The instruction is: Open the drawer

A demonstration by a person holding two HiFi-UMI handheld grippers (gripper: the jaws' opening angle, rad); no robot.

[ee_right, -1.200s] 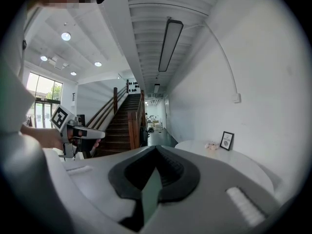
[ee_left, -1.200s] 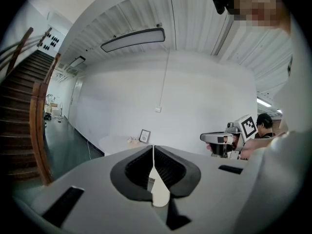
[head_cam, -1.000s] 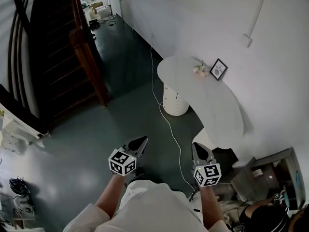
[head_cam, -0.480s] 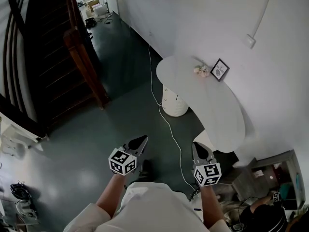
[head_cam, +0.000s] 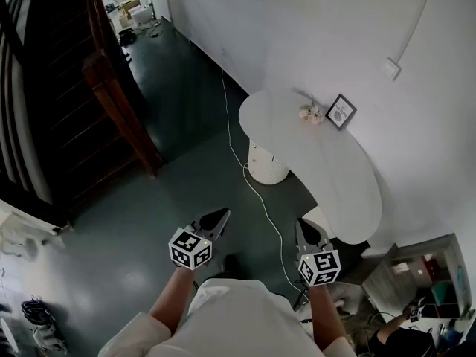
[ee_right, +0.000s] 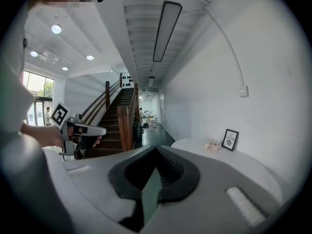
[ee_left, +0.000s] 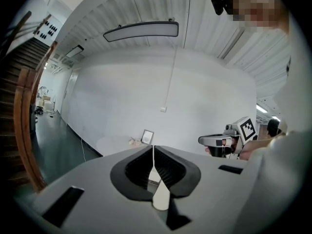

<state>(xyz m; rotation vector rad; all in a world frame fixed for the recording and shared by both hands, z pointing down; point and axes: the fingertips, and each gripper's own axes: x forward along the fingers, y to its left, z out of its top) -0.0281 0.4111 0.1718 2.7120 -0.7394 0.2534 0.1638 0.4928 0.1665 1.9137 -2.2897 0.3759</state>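
Note:
No drawer can be made out in any view. In the head view both grippers are held out level over the dark green floor, side by side. My left gripper (head_cam: 216, 217) is shut with nothing between its jaws, as the left gripper view shows (ee_left: 153, 148). My right gripper (head_cam: 306, 227) also has its jaws meeting at the tips with nothing held (ee_right: 156, 147). Ahead and to the right stands a white oblong table (head_cam: 327, 171) on a white cylindrical base (head_cam: 266, 162). Each gripper shows in the other's view, the right gripper (ee_left: 217, 140) and the left gripper (ee_right: 90, 129).
A framed picture (head_cam: 341, 112) and a small pale ornament (head_cam: 309, 112) sit on the table by the white wall. A white cable (head_cam: 257, 188) runs along the floor. A dark wooden staircase (head_cam: 104, 88) rises at left. Clutter lies at bottom right (head_cam: 424, 285).
The whole scene has slid in the head view: the stair post has shifted left, the table sits nearer. Both grippers keep their places in the picture, still shut.

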